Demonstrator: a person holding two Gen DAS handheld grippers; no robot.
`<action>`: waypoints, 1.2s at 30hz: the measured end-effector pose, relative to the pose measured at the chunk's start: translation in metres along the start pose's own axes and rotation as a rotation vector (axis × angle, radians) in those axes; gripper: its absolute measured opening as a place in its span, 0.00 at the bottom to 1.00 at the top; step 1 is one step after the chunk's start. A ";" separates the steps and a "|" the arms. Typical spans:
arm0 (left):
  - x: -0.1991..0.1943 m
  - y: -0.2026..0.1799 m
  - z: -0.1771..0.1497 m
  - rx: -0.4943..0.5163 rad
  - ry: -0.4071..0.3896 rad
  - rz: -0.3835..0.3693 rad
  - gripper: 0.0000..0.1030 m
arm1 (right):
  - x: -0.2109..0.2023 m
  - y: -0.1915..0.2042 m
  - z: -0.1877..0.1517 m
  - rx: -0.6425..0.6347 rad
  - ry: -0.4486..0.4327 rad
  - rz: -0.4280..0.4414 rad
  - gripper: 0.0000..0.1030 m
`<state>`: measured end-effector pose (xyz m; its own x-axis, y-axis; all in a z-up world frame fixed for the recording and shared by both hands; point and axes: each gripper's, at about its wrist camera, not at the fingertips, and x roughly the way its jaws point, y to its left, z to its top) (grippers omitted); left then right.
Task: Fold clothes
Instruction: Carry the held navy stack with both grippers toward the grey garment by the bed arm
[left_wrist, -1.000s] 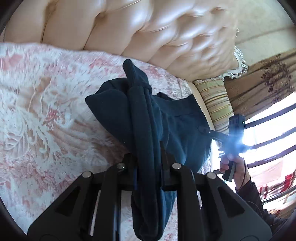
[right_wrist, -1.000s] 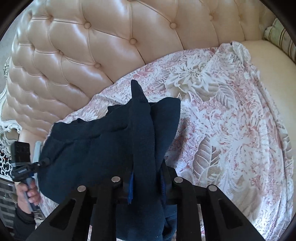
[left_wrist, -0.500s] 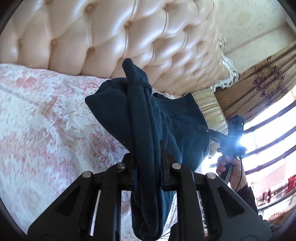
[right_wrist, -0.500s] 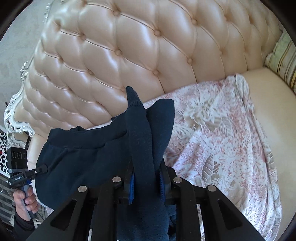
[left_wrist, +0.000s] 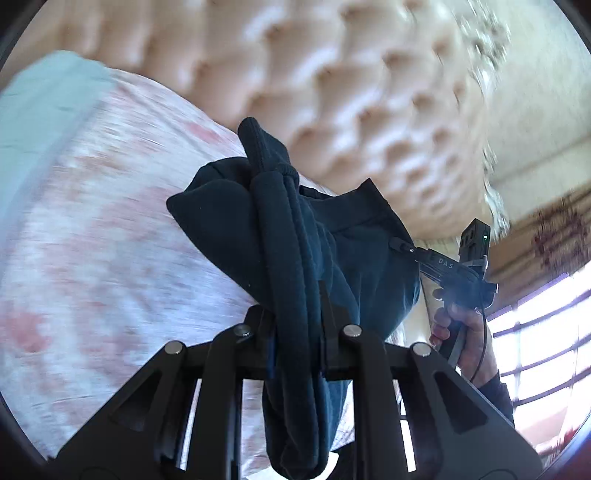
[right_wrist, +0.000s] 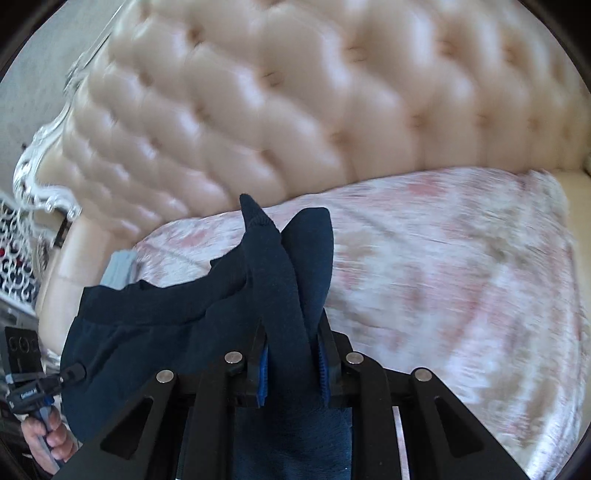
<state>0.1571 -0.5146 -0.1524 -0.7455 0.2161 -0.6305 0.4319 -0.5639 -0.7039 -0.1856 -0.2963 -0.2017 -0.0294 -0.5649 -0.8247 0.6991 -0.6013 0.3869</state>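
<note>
Spreading behind everything is the tufted, button-studded cream leather headboard (right_wrist: 295, 110), and below it lies the pink-and-white floral bedspread (right_wrist: 443, 258), both blurred. Hanging above that bedspread is the dark navy knitted garment (left_wrist: 354, 258), stretched between the two tools and clear of the bed where the views show it. It looks soft, thick and limp, likely light but prone to sag in the middle, so the corners or ribbed hem seem the best places to hold. Each end is bunched into a thick roll. The left gripper (left_wrist: 297, 328) has its jaws pinching one roll; the right gripper (right_wrist: 293, 354) pinches the other between blue pads (right_wrist: 263, 373).
</note>
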 end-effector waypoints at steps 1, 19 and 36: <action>-0.015 0.011 0.004 -0.016 -0.031 0.013 0.18 | 0.010 0.022 0.008 -0.026 0.009 0.009 0.20; -0.194 0.185 0.015 -0.342 -0.544 0.218 0.18 | 0.208 0.431 0.090 -0.461 0.144 0.134 0.19; -0.153 0.252 -0.035 -0.620 -0.712 0.299 0.18 | 0.355 0.526 0.052 -0.728 0.233 0.006 0.19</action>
<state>0.3979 -0.6621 -0.2447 -0.6060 -0.5113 -0.6093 0.6896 0.0440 -0.7228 0.1346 -0.8419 -0.2696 0.0707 -0.3842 -0.9205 0.9957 -0.0285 0.0884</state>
